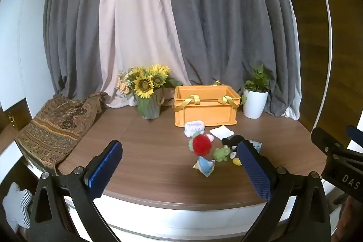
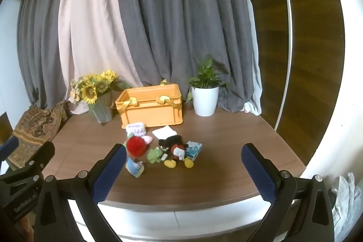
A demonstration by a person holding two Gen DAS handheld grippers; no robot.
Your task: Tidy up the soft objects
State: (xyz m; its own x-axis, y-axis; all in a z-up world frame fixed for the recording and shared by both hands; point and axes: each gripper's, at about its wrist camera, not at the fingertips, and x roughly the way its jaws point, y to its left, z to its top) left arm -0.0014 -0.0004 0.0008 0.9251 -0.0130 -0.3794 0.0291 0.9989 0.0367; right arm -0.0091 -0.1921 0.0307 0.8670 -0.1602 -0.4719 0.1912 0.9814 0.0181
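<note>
An orange crate [image 1: 205, 109] [image 2: 150, 109] with yellow straps stands at the back of the wooden table. In front of it lies a cluster of soft things: a white ruffled band [image 1: 193, 127] [image 2: 136, 128], a folded white cloth [image 1: 221, 132] [image 2: 164, 131], a red fluffy toy [image 1: 202, 145] [image 2: 135, 146], a green frog [image 1: 221, 153] [image 2: 155, 155], a blue-and-cream toy [image 1: 204, 166] [image 2: 134, 166], a black mouse doll [image 2: 174, 149] and a tissue pack [image 2: 194, 149]. My left gripper [image 1: 181, 170] and right gripper [image 2: 185, 171] both hover open near the table's front edge, with nothing between their fingers.
A sunflower vase [image 1: 148, 92] [image 2: 99, 96] stands left of the crate, and a white potted plant [image 1: 255, 96] [image 2: 205, 94] to its right. A patterned cloth bag [image 1: 56, 126] lies at the table's left edge. Grey and pale curtains hang behind.
</note>
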